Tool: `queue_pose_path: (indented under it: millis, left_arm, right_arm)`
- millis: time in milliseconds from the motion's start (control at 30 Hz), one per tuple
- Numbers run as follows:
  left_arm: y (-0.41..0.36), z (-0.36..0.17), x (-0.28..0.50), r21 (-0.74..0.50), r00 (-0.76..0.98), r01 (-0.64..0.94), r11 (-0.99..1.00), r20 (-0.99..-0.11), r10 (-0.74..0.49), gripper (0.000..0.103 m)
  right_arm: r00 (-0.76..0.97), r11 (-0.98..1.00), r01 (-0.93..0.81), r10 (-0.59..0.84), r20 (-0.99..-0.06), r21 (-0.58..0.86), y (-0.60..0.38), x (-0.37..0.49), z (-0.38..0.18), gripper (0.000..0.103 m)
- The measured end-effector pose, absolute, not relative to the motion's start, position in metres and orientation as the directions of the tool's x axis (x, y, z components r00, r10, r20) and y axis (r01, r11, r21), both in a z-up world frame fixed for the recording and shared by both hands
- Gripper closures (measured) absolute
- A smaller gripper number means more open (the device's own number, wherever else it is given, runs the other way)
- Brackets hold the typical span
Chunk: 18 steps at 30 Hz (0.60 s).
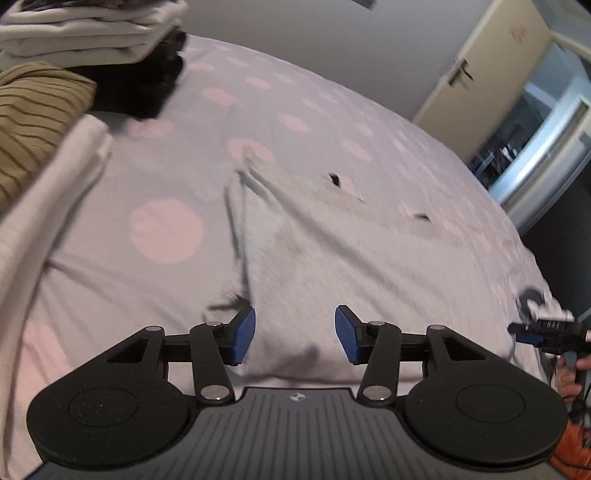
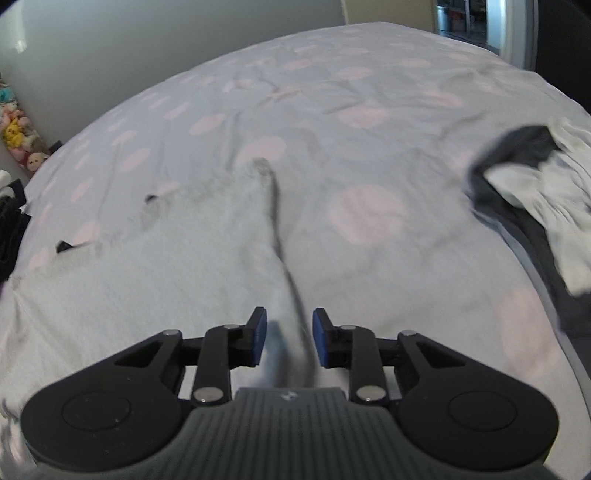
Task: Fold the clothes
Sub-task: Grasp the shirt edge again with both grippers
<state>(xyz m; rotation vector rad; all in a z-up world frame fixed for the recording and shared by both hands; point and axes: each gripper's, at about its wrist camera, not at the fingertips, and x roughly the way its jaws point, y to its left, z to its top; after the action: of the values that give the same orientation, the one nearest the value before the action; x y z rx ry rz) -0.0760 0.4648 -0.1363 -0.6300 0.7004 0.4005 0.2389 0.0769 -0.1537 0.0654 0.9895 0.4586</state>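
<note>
Am hovering left gripper (image 1: 294,334) with jaws apart, empty, over pale grey garment (image 1: 314,236) on dotted bedspread (image 1: 166,225). Right gripper (image 2: 284,338) straddling garment's raised fold, pads not pressing. Am judging: smooth flat, align edges before next fold.

A bed (image 1: 288,122) in a pale sheet with pink dots carries a light grey garment (image 1: 314,258) spread flat, folded clothes stacked (image 1: 85,33) at one corner, and a dark-and-white heap (image 2: 535,192).
</note>
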Motion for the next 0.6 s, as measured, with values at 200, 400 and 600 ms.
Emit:
queue_pose_path:
  millis: [200, 400, 600]
  left_arm:
    - [0.454, -0.149, -0.069, -0.393, 0.685, -0.513, 0.763, -0.723, 0.089, 0.056]
    - [0.449, -0.152, -0.076, -0.385, 0.674, -0.531, 0.755, -0.732, 0.100, 0.063]
    - [0.444, -0.152, -0.078, -0.362, 0.659, -0.526, 0.769, -0.745, 0.099, 0.064]
  right_arm:
    - [0.403, 0.887, -0.246, 0.461, -0.791, 0.391, 0.058, 0.241, -0.162, 0.066]
    - [0.466, 0.910, -0.228, 0.415, -0.782, 0.347, 0.053, 0.230, -0.151, 0.067]
    - [0.391, 0.927, -0.261, 0.358, -0.848, 0.270, 0.061, 0.231, -0.158, 0.069]
